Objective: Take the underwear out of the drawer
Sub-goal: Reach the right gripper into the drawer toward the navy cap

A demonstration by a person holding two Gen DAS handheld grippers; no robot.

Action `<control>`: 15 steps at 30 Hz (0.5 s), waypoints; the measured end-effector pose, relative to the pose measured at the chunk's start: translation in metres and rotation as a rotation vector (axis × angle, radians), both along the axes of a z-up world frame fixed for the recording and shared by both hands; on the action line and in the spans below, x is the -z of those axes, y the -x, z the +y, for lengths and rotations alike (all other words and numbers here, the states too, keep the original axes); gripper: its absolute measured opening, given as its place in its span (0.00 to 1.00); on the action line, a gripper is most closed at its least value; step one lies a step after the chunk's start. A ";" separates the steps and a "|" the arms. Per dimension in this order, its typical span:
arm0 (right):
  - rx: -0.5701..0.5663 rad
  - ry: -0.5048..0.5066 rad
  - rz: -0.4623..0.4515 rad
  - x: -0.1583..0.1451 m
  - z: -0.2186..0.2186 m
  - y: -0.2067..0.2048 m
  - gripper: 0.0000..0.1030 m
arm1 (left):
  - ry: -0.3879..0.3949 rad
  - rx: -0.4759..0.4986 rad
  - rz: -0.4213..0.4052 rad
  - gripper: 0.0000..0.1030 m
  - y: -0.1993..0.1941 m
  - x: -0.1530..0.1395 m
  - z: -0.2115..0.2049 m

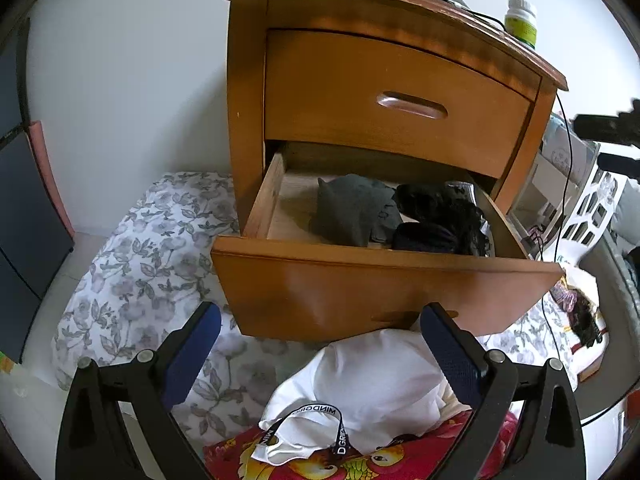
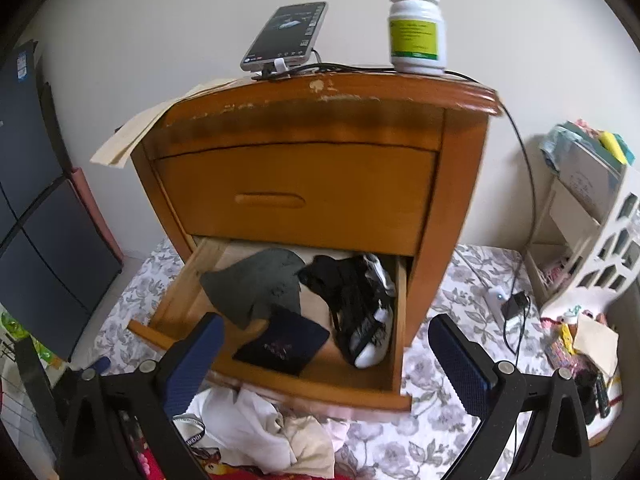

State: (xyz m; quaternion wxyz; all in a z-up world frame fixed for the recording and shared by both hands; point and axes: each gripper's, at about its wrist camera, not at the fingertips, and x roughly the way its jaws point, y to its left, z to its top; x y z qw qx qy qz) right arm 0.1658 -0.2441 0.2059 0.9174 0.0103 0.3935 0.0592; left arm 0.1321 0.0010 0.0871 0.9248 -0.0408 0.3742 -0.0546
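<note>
Underwear: grey piece [image 2: 256, 286], dark navy folded piece [image 2: 282, 346], black lace piece [image 2: 344, 284], black-and-white piece [image 2: 372, 340]; all inside the open lower drawer.
Layout in drawer, right wrist view: grey at 10 o'clock, navy at 6 o'clock touching grey, black lace at 1 o'clock, black-and-white at 4 o'clock against the side wall.
Drawer [image 1: 360, 284]: pulled out of the wooden nightstand [image 1: 248, 120]; upper drawer [image 1: 400, 92] closed.
Left gripper [image 1: 320, 344]: spread wide, holding nothing, low in front of the drawer front.
Right gripper [image 2: 324, 360]: spread wide, holding nothing, above the drawer's front edge.
White clothes [image 1: 372, 384]: heaped on the floral bedding [image 1: 140, 280] at 6 o'clock of the drawer.
Nightstand top: phone [image 2: 284, 36] at 11 o'clock, white bottle [image 2: 416, 28] at 1 o'clock, papers [image 2: 128, 140] overhanging at 9 o'clock.
</note>
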 end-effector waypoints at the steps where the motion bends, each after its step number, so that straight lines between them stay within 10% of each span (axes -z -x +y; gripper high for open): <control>1: -0.012 0.007 0.018 0.000 0.004 -0.008 1.00 | 0.011 0.000 -0.005 0.97 -0.001 -0.001 0.002; 15: -0.091 0.163 0.388 0.081 0.065 -0.103 0.93 | 0.102 0.000 -0.081 0.97 -0.020 -0.014 0.029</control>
